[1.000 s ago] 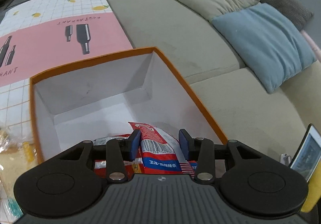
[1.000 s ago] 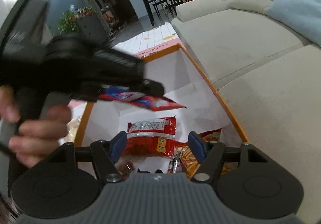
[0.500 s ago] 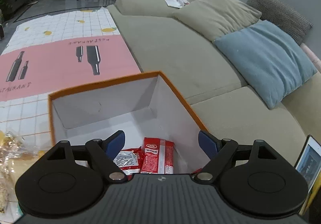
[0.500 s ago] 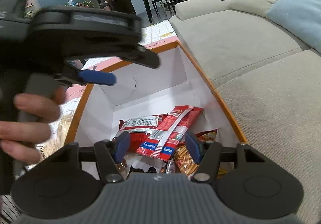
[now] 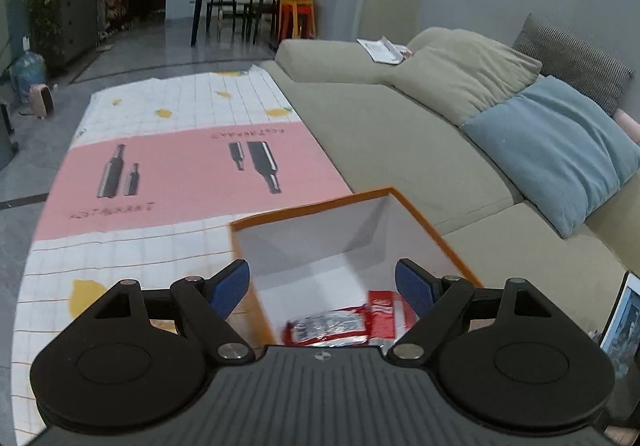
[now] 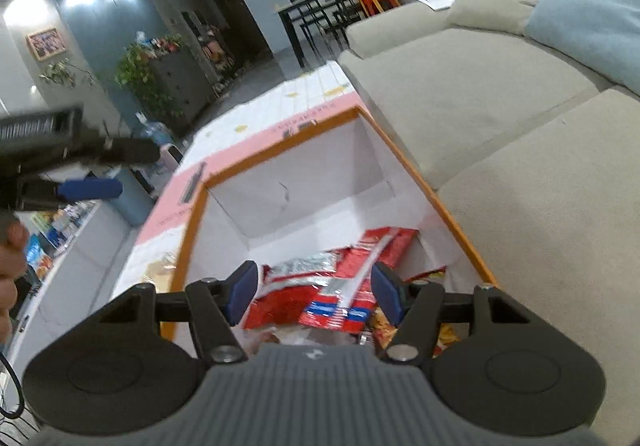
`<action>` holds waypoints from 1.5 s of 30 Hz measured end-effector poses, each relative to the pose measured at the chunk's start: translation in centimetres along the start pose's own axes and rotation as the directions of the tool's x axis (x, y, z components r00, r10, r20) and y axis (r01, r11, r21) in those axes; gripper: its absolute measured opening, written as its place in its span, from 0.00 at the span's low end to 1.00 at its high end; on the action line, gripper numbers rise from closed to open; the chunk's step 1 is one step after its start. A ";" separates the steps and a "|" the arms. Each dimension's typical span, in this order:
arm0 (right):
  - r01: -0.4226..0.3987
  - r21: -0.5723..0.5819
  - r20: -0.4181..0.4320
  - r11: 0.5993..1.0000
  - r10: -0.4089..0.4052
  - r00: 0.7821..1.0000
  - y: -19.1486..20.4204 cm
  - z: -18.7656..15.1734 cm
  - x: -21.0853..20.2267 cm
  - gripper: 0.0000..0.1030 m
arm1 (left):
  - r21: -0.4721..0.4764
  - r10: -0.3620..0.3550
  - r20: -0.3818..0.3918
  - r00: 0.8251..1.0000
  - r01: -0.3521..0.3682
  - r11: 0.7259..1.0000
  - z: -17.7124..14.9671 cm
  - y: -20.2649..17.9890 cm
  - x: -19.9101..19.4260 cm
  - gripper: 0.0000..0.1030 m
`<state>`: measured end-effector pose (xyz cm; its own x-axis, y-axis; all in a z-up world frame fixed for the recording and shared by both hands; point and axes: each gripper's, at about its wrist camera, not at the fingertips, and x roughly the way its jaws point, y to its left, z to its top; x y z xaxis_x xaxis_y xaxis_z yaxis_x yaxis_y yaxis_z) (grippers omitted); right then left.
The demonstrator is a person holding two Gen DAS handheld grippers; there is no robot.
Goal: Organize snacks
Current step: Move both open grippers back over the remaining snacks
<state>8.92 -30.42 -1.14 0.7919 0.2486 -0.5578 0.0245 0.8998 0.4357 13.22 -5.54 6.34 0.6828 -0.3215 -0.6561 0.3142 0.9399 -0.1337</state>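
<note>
An orange-rimmed white box (image 6: pixel 404 162) stands on the table against the sofa. In it lie a red snack pack (image 6: pixel 296 278), a red-and-blue striped pack (image 6: pixel 360 274) and an orange chips pack (image 6: pixel 380 326). My right gripper (image 6: pixel 316 294) hangs over the box's near end. Its jaws are opening, with nothing gripped between them; the packs lie below. My left gripper (image 5: pixel 322 286) is wide open and empty above the box's (image 5: pixel 432 230) near left corner, where the red packs (image 5: pixel 332 326) show. In the right wrist view the left gripper (image 6: pixel 120 170) sits high at the left, held by a hand (image 6: pixel 8 246).
A pink-and-white tablecloth (image 5: pixel 180 166) covers the table beyond the box. Bagged snacks (image 6: pixel 160 270) lie left of the box. The beige sofa (image 5: pixel 400 134) with a blue cushion (image 5: pixel 560 150) runs along the right. A screen (image 5: pixel 624 322) leans at the far right.
The left gripper opened and let the red-and-blue pack fall into the box, then rose and drew away to the left. The right gripper stayed over the box.
</note>
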 end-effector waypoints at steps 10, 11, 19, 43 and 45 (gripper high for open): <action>-0.055 -0.047 0.111 0.997 0.060 0.992 2.1 -0.5 -1.8 0.62 | -0.065 0.018 0.016 1.000 -0.017 0.998 -2.8 3.7 -3.8 0.93; -0.061 -0.047 0.121 0.997 0.066 0.990 2.2 -0.6 -1.9 0.62 | -0.069 0.018 0.016 1.000 -0.017 0.997 -3.0 4.0 -4.1 0.93; -0.095 -0.077 0.154 0.992 0.106 0.982 4.1 -1.2 -1.9 0.63 | -0.056 0.061 0.034 0.998 -0.059 0.997 -4.7 6.1 -5.2 0.93; -0.110 -0.253 0.137 0.961 0.148 0.979 11.3 -5.7 -0.9 0.63 | -0.287 0.123 -0.058 0.991 -0.134 0.949 -10.9 16.4 -3.9 0.92; -0.109 -0.281 0.123 0.953 0.149 0.981 12.0 -6.3 -0.4 0.63 | -0.304 0.118 -0.072 0.990 -0.135 0.943 -11.2 17.1 -3.7 0.92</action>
<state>5.10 -17.47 -0.13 0.8558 0.3335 -0.3955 -0.2348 0.9316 0.2775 8.68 13.03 -1.85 0.6658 -0.1989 -0.7191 0.0034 0.9646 -0.2637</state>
